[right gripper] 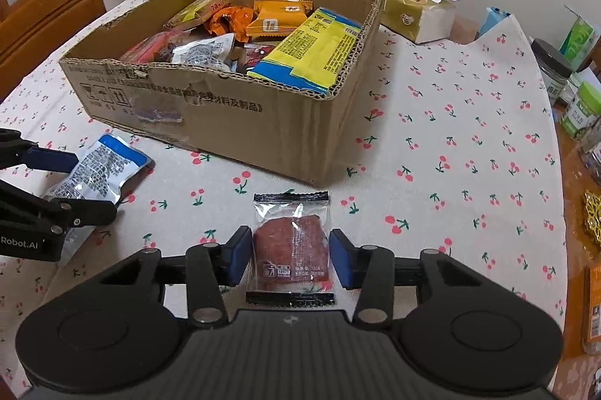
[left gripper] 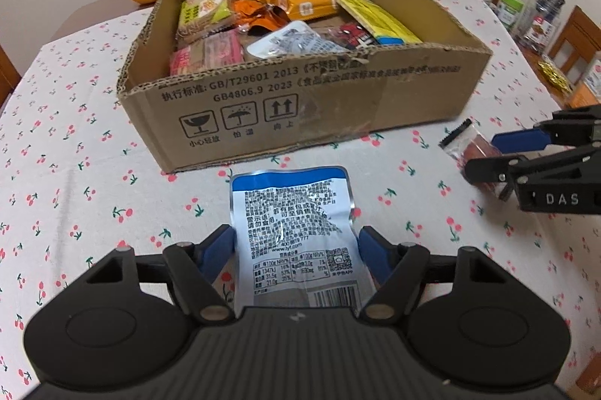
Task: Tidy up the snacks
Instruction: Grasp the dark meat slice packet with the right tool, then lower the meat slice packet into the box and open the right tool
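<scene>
A flat silver foil pouch with a blue top band and dense black print [left gripper: 291, 242] lies face-up on the cherry-print cloth of the surface [right gripper: 450, 137], just in front of the box, its length running toward it; beside it, apart, lies a small clear plastic packet with black sealed ends holding a dark red slab [right gripper: 291, 249], also flat; behind both stands an open, shallow brown cardboard box with torn corrugated rims [left gripper: 300, 107], loosely filled with snacks: a yellow and blue packet [right gripper: 315, 56] leaning on its right wall, an orange wrapped bar [right gripper: 280, 17], a green and yellow packet [left gripper: 204, 11], pinkish-red packets [left gripper: 210, 56], a silver pouch [left gripper: 296, 41], and what may be crumpled orange foil [left gripper: 259, 15].
</scene>
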The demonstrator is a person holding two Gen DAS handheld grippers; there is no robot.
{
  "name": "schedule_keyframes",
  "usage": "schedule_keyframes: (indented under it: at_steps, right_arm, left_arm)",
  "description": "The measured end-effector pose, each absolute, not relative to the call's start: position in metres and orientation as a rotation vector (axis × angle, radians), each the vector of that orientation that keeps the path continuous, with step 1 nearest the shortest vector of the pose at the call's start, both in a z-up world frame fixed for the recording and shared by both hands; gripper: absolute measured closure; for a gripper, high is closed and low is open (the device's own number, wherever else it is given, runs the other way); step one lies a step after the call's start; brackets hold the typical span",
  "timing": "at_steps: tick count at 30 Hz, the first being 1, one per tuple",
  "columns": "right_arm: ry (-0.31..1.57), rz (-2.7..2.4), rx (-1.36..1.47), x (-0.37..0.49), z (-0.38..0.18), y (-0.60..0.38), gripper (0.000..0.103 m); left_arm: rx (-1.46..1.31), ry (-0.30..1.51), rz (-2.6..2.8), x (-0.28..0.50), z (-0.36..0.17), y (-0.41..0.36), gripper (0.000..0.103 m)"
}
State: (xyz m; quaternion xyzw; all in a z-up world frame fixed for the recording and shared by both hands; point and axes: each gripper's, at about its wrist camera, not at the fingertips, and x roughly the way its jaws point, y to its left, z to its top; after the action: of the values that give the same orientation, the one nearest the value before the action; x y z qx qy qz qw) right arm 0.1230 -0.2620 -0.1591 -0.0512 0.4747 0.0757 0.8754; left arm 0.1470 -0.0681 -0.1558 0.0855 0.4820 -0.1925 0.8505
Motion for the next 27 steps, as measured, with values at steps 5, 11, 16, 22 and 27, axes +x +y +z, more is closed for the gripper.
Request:
schedule_keyframes:
  at_steps: [5, 11, 16, 22, 27]
  right_arm:
    - [0.982, 0.170, -0.102, 0.114, -0.144, -0.262, 0.053]
    - [0.972, 0.202, -0.104, 0.104, -0.120, -0.262, 0.053]
    - [0.945, 0.246, -0.132, 0.099, -0.093, -0.258, 0.052]
    - [0.875, 0.283, -0.175, 0.104, -0.058, -0.250, 0.052]
    - [0.811, 0.287, -0.176, 0.130, -0.037, -0.244, 0.052]
  left_arm:
    - [0.204, 1.028, -0.441, 0.143, -0.150, -0.064, 0.031]
    - [0.232, 1.033, -0.495, 0.136, -0.135, -0.059, 0.031]
    - [0.234, 1.032, -0.548, 0.129, -0.112, -0.051, 0.031]
    - [0.233, 1.017, -0.597, 0.122, -0.080, -0.036, 0.031]
    - [0.228, 0.995, -0.605, 0.118, -0.061, -0.025, 0.031]
